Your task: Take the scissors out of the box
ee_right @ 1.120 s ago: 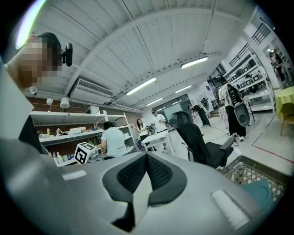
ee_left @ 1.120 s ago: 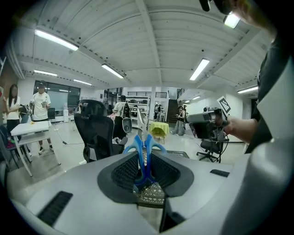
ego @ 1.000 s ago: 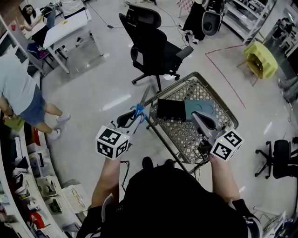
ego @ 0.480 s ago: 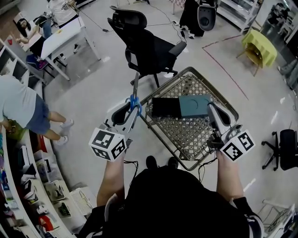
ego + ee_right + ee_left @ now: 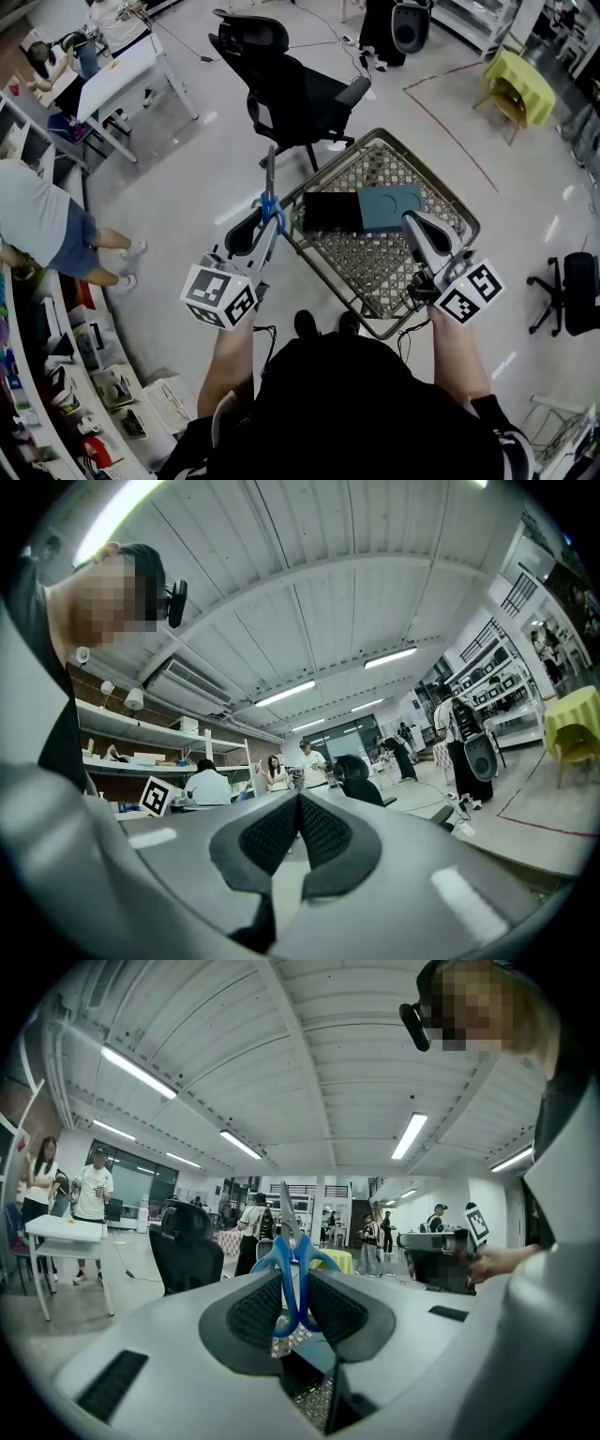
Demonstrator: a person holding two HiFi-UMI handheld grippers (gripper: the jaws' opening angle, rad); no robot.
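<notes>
Blue-handled scissors (image 5: 270, 178) hang above the floor just left of a wire cart (image 5: 441, 187), blades pointing away from me. My left gripper (image 5: 265, 217) is shut on their handles. In the left gripper view the blue handle loops of the scissors (image 5: 282, 1274) sit pinched between the left gripper's (image 5: 293, 1299) ribbed pads. A black box (image 5: 328, 213) and a teal box (image 5: 392, 206) lie in the cart. My right gripper (image 5: 412, 223) hovers over the cart's right part; in its own view the right gripper (image 5: 298, 808) is shut with nothing in it.
A black office chair (image 5: 295, 89) stands just beyond the cart. A white table (image 5: 131, 70) is at the far left, a person (image 5: 37, 216) stands at the left edge, and shelves (image 5: 56, 356) run along the lower left. A yellow stool (image 5: 511, 84) is at the far right.
The left gripper has lifted the scissors a little and swung their blades from slanting toward the cart to pointing straighter away. The right gripper has shifted slightly over the cart.
</notes>
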